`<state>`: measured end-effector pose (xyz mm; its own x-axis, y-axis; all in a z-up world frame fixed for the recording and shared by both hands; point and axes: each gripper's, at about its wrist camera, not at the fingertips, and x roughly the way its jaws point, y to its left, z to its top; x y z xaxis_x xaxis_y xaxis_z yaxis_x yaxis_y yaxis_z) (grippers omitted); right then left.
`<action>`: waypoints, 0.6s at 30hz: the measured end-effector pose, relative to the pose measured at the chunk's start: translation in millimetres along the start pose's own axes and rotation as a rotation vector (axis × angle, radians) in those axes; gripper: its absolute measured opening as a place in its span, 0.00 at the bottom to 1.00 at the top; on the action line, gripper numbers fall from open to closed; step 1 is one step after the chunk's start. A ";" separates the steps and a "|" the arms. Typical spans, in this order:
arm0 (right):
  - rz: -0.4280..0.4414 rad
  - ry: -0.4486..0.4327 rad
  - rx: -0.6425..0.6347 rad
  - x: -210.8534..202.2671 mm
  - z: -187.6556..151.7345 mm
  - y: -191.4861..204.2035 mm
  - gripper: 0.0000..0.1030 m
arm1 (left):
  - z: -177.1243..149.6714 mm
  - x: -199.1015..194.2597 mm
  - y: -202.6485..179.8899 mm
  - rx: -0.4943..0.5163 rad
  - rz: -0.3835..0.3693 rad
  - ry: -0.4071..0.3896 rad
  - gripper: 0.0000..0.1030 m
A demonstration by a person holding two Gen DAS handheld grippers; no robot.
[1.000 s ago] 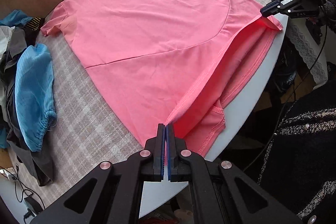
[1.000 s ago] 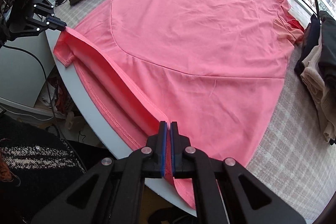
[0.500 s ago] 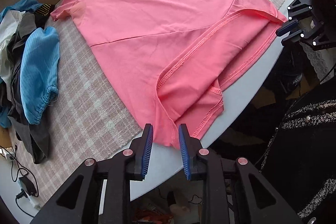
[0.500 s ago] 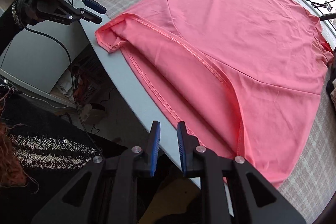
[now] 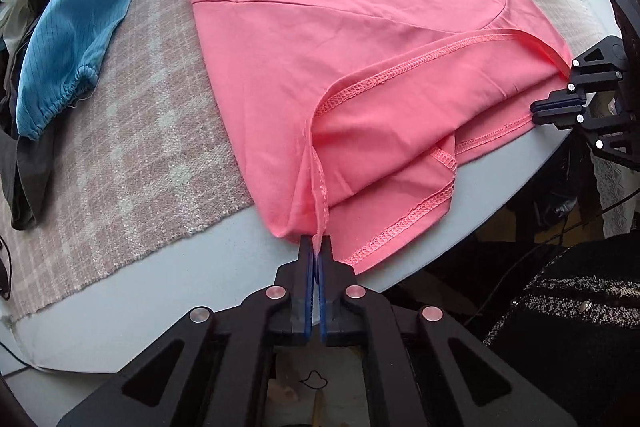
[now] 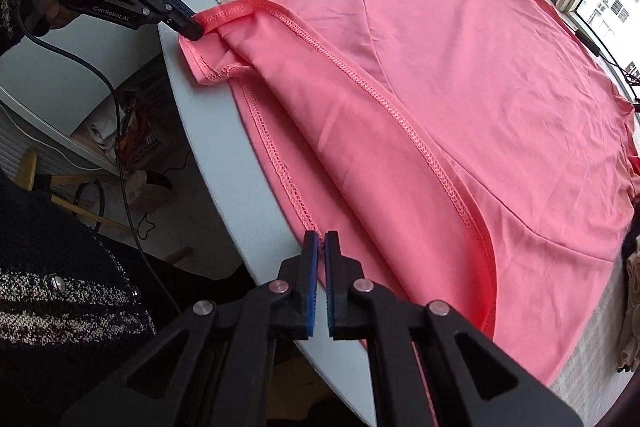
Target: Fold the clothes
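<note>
Both tongs, left point(image 5: 317, 241) and right point(image 6: 321, 238), pinch the pink shirt's point(image 5: 360, 27) hem, collar pointing away.

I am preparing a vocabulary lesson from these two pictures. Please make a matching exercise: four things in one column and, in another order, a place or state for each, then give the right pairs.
Things
1. pink shirt
2. blue garment
3. left gripper
4. checked cloth

Places or states
A. heaped beside the shirt, among other clothes
B. shut on a bottom corner of the shirt
C. covers the table under the shirt
D. spread flat, its bottom hem turned over

Pairs: 1-D, 2-A, 3-B, 4-C
</note>
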<state>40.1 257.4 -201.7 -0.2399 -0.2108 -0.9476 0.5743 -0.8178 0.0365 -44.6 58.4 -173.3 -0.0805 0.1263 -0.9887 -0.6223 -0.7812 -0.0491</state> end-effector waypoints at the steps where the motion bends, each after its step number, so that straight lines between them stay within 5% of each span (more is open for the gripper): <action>1: 0.000 0.010 -0.011 0.2 0.3 1.1 0.02 | -1.3 -3.1 2.7 -0.002 0.011 -0.007 0.01; 10: 0.076 0.084 -0.102 -15.4 -9.2 21.7 0.00 | -10.4 -39.7 7.7 0.046 0.090 -0.037 0.01; 15: 0.123 0.118 -0.031 -10.6 -16.8 12.9 0.01 | -16.9 -9.4 -4.4 0.101 0.107 0.029 0.02; 18: 0.127 0.039 0.088 -42.8 -27.1 -9.8 0.01 | -22.3 -3.7 -9.1 0.133 0.124 0.059 0.08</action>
<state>66.0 288.9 -170.1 -0.1383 -0.2962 -0.9451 0.5270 -0.8299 0.1830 -21.3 51.4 -172.3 -0.1197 -0.0045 -0.9928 -0.7084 -0.7002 0.0886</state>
